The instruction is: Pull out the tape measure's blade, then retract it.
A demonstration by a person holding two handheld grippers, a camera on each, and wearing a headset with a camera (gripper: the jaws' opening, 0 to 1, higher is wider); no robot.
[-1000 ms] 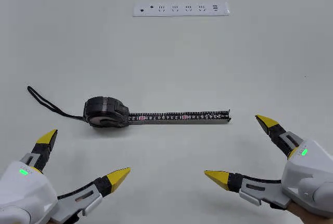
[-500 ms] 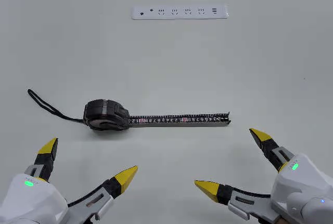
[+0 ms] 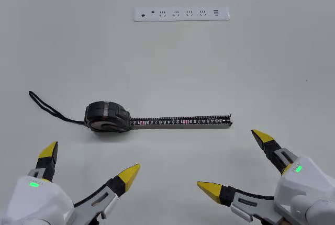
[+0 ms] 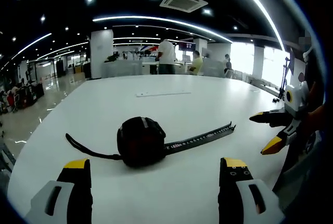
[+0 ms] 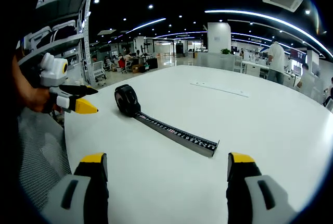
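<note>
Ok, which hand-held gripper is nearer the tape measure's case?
Left. The left hand-held gripper is open just in front of the case, on the person's side; the right hand-held gripper is open near the free end of the blade.

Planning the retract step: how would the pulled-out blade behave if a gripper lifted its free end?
The blade looks thin and lies flat on the table, so it would probably flex or buckle rather than lift stiffly. Its case looks chunky, so it likely stays put and anchors that end.
</note>
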